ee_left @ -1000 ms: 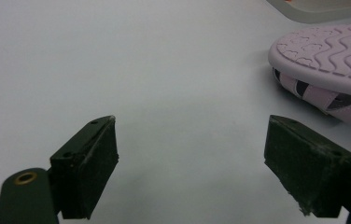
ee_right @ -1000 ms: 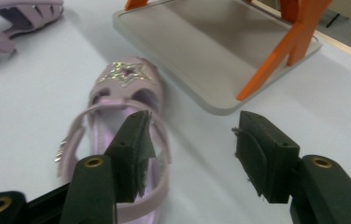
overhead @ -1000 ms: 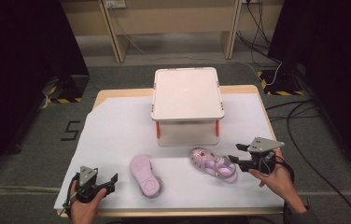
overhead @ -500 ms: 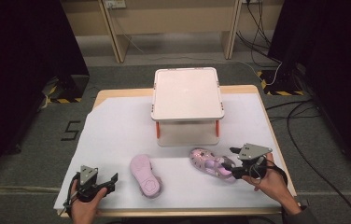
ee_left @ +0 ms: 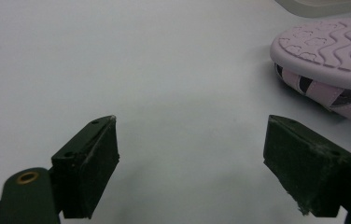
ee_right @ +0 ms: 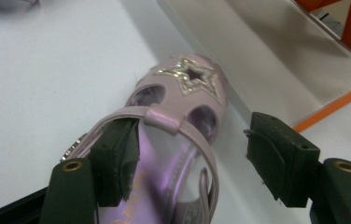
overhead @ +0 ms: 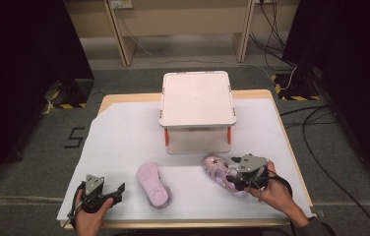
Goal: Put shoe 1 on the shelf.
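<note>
Two pink child's sandals lie on the white sheet. One sandal (overhead: 152, 183) lies sole up at the front middle; its wavy sole (ee_left: 334, 49) is at the right of the left gripper view. My left gripper (overhead: 118, 191) (ee_left: 190, 140) rests open to its left, with nothing between its jaws. The other sandal (overhead: 216, 170) stands upright, with a glitter star (ee_right: 188, 77) on its toe. My right gripper (overhead: 231, 178) (ee_right: 192, 137) is open over that sandal's heel end. One jaw is inside the shoe under the strap (ee_right: 164, 119); the other is outside its right wall.
A white low rack (overhead: 197, 97) with orange legs (overhead: 230, 134) stands at the table's middle back, just beyond the upright sandal. The white sheet (overhead: 124, 142) covers most of the wooden table. Cables trail on the floor at the right.
My right gripper has dropped and moved left onto the upright sandal, so its jaws now straddle the sandal's side. The left gripper has stayed where it was.
</note>
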